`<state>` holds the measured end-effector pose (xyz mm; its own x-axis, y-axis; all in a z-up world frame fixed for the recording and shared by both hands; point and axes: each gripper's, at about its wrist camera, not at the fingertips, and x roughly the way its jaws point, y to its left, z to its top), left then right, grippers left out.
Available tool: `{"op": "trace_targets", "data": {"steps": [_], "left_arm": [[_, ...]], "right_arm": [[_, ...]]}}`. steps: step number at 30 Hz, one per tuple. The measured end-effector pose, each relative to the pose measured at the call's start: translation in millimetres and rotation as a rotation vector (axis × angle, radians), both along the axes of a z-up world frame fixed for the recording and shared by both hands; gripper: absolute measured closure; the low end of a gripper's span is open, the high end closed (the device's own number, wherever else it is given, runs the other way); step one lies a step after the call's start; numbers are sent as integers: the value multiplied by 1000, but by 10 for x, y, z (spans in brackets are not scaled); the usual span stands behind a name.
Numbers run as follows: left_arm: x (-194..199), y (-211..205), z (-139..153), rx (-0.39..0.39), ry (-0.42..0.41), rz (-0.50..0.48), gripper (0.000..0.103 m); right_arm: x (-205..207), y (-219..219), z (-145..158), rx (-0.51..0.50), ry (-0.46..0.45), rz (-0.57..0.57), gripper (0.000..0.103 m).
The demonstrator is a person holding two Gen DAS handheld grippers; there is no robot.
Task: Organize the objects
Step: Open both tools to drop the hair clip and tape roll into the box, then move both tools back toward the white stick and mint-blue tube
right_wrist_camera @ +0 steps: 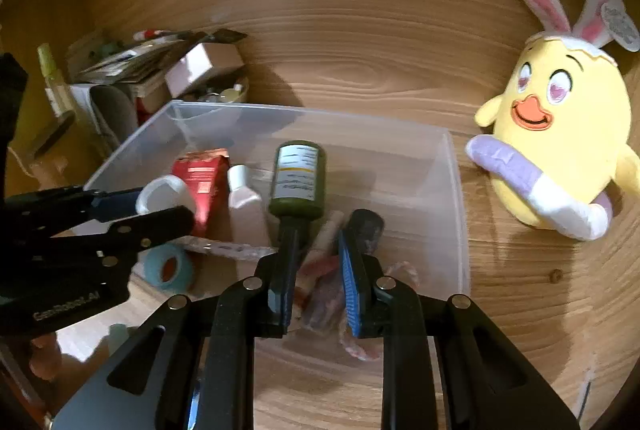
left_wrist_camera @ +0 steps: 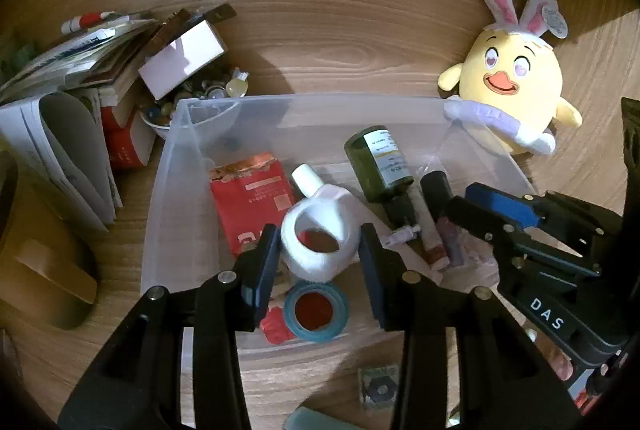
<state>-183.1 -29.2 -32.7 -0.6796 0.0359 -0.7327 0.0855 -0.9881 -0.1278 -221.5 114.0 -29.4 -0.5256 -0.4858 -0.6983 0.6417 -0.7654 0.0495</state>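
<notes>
A clear plastic bin (left_wrist_camera: 160, 190) (right_wrist_camera: 456, 190) sits on the wooden table. My left gripper (left_wrist_camera: 320, 246) is shut on a white tape roll (left_wrist_camera: 316, 242) and holds it over the bin; the roll also shows in the right wrist view (right_wrist_camera: 160, 194). In the bin lie a red packet (left_wrist_camera: 248, 198), a white bottle (left_wrist_camera: 308, 178), a green bottle (left_wrist_camera: 380, 158) (right_wrist_camera: 298, 174), a teal tape roll (left_wrist_camera: 316, 310) and a dark tube (left_wrist_camera: 436, 186). My right gripper (right_wrist_camera: 316, 270) is open above small wrapped items in the bin's right part, beside the dark tube (right_wrist_camera: 366, 226).
A yellow chick plush with bunny ears (left_wrist_camera: 512, 78) (right_wrist_camera: 560, 134) lies right of the bin. Stacked books and a white box (left_wrist_camera: 180, 58) with a bowl of trinkets stand at the left. A small square pad (left_wrist_camera: 378, 386) lies in front of the bin.
</notes>
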Motion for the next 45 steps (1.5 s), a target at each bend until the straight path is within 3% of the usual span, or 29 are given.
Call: {"op": "trace_targets", "data": {"steps": [3, 14, 19, 23, 29, 38, 45], "left_arm": [[25, 12, 28, 0, 10, -6, 57], [266, 50, 244, -35, 79, -10, 31], [435, 57, 325, -41, 104, -8, 30], [582, 58, 323, -64, 111, -12, 21], [767, 89, 144, -80, 68, -38, 19], [847, 179, -317, -87, -67, -72, 19], [915, 155, -465, -92, -110, -71, 19]], "right_arm": [[23, -2, 12, 3, 12, -7, 67], [278, 55, 200, 46, 102, 16, 45], [425, 187, 291, 38, 136, 23, 33], [567, 346, 350, 36, 159, 26, 31], [757, 563, 270, 19, 114, 79, 30], [1016, 705, -200, 123, 20, 210, 30], [1060, 588, -362, 224, 49, 287, 26]]}}
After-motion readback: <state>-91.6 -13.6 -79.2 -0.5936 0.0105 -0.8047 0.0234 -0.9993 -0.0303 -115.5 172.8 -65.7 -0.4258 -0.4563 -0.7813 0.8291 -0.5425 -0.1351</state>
